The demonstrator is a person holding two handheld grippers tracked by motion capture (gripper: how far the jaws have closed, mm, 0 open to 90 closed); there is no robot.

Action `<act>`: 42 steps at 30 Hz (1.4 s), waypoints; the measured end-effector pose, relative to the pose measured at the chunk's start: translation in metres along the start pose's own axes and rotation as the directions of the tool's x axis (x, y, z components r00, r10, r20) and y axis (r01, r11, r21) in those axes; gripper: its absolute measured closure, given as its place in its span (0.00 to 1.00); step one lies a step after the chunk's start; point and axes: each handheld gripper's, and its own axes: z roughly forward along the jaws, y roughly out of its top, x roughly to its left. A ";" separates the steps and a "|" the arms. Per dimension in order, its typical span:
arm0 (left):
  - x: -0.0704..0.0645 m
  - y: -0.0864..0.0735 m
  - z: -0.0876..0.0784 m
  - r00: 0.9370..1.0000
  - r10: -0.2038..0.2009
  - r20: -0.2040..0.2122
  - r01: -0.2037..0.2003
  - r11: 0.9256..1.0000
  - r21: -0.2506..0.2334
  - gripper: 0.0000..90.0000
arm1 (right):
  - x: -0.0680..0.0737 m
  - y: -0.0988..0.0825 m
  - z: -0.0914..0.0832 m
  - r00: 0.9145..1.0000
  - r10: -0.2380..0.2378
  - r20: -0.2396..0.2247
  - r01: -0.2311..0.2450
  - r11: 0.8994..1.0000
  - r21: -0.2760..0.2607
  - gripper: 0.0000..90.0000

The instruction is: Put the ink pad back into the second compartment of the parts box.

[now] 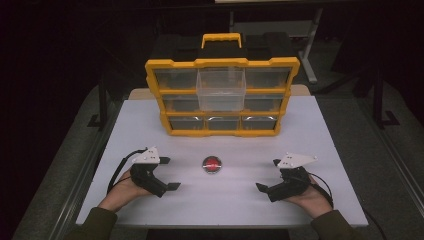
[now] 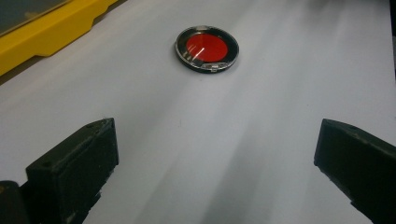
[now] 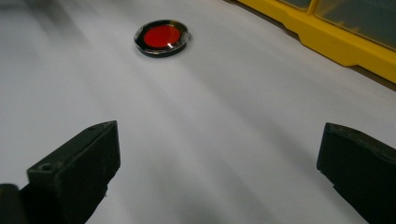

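**Red disc between two open tongs, drawer cabinet behind**

Item 1: round disc, red face inside a black rim with a shiny edge. It lies flat on the white table, just below the centre of the high view, between the two tongs and apart from both. In the left gripper view it sits in the upper middle of the frame; in the right gripper view, in the upper left.

Item 2: left tongs, lower left of the high view, held in a hand resting on the table. Jaws stand wide apart with bare table between them; nothing gripped.

Item 3: right tongs, lower right of the high view, likewise held in a hand resting on the table. Jaws spread wide, nothing gripped.

Item 4: yellow drawer cabinet with clear drawers in three rows and a yellow handle on top, standing upright at the upper centre of the high view, well behind the disc. One clear drawer in the top middle juts forward from the front.
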 end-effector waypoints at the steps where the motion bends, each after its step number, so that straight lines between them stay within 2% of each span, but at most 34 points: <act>1: 0.000 0.000 0.000 1.000 -0.001 0.002 0.001 1.000 -0.002 0.00 | 0.000 0.000 0.000 1.000 0.000 0.000 0.000 1.000 0.000 0.00; 10: -0.002 0.008 0.002 1.000 0.017 0.014 -0.017 1.000 -0.002 0.00 | 0.000 0.001 0.001 1.000 -0.010 -0.005 0.010 1.000 -0.003 0.00; 28: 0.003 0.021 0.008 0.999 0.027 0.024 -0.027 1.000 -0.014 0.00 | -0.001 0.002 0.004 1.000 -0.015 -0.023 0.014 1.000 -0.023 0.00; 42: 0.004 0.031 0.015 0.999 0.039 0.032 -0.039 0.999 -0.014 0.00 | -0.001 0.002 0.008 0.999 -0.019 -0.026 0.019 1.000 -0.015 0.00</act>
